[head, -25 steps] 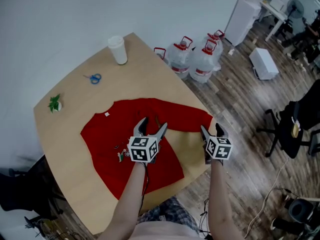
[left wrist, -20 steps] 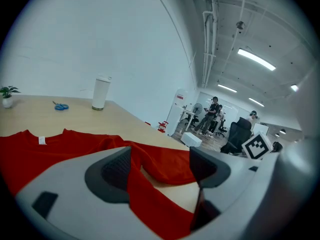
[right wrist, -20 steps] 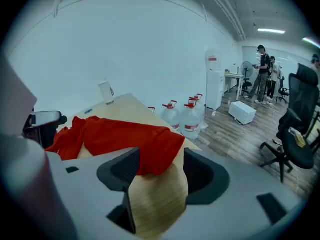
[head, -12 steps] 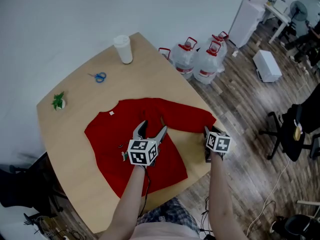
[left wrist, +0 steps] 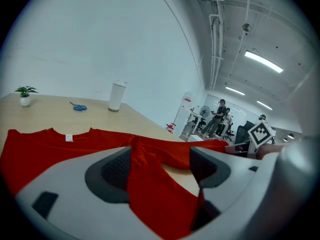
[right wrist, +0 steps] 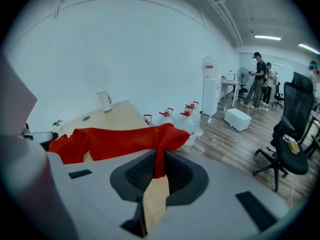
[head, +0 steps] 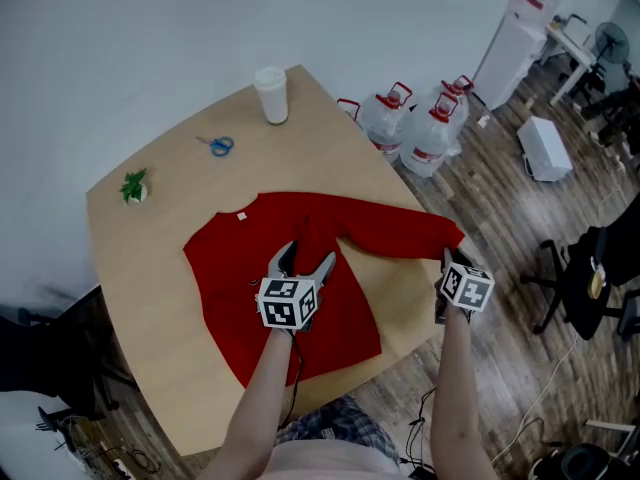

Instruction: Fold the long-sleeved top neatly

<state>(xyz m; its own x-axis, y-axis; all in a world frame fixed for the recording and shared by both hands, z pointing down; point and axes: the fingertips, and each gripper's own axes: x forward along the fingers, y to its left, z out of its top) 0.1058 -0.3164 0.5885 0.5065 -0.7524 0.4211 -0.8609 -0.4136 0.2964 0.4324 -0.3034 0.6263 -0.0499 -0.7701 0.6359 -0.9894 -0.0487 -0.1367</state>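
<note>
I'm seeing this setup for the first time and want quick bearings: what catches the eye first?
A red long-sleeved top lies spread on the wooden table, one sleeve stretched toward the table's right edge. There the right gripper, whose jaws have just been closing, pinches the sleeve's end, while the left gripper stands open over the top's middle with red cloth between its jaws.

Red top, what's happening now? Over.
Left claw open over red top. Right claw just closing, pinching the sleeve end. Cup, scissors, plant off the cloth.
</note>
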